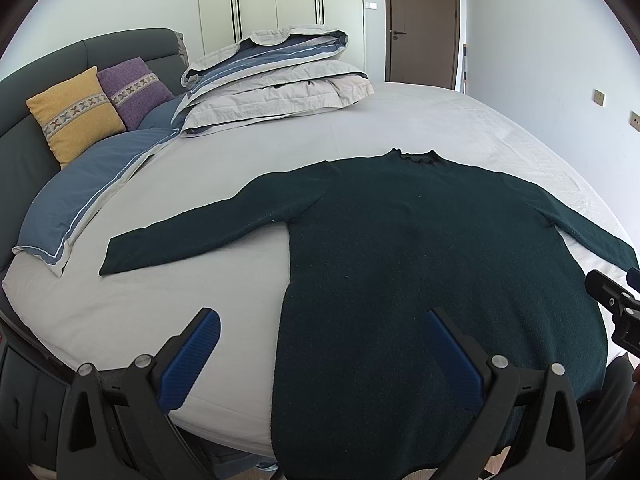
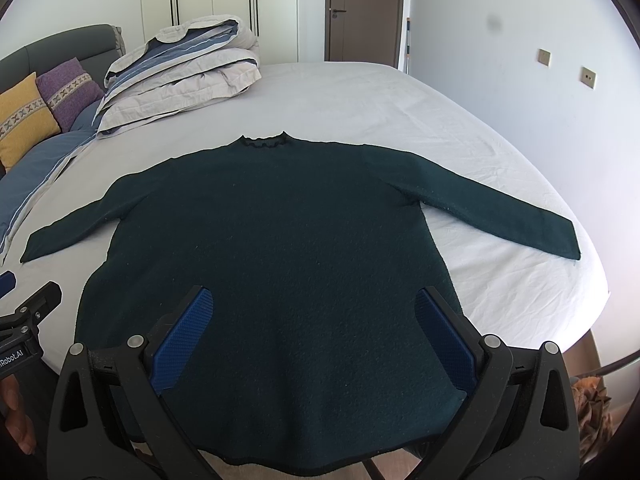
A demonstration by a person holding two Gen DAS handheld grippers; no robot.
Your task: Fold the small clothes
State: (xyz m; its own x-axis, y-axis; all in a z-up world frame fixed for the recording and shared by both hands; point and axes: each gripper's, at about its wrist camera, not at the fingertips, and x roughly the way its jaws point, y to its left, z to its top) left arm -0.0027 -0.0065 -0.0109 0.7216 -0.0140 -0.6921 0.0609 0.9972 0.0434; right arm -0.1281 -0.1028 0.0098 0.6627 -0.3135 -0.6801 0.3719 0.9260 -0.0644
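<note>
A dark green long-sleeved sweater (image 1: 420,260) lies flat on the bed, collar away from me, both sleeves spread out; it also shows in the right wrist view (image 2: 272,240). Its hem hangs over the near bed edge. My left gripper (image 1: 320,320) is open above the sweater's lower left edge, one finger over the sheet, one over the knit. My right gripper (image 2: 314,300) is open above the sweater's lower body. Neither holds anything. The right gripper shows at the right edge of the left wrist view (image 1: 612,300), the left gripper at the left edge of the right wrist view (image 2: 28,312).
The bed has a light grey sheet (image 1: 240,168). A folded duvet (image 1: 276,80) and blue pillows (image 1: 80,200) lie at the far left, with yellow (image 1: 74,114) and purple (image 1: 132,90) cushions against the headboard. A wall (image 2: 520,80) runs along the right.
</note>
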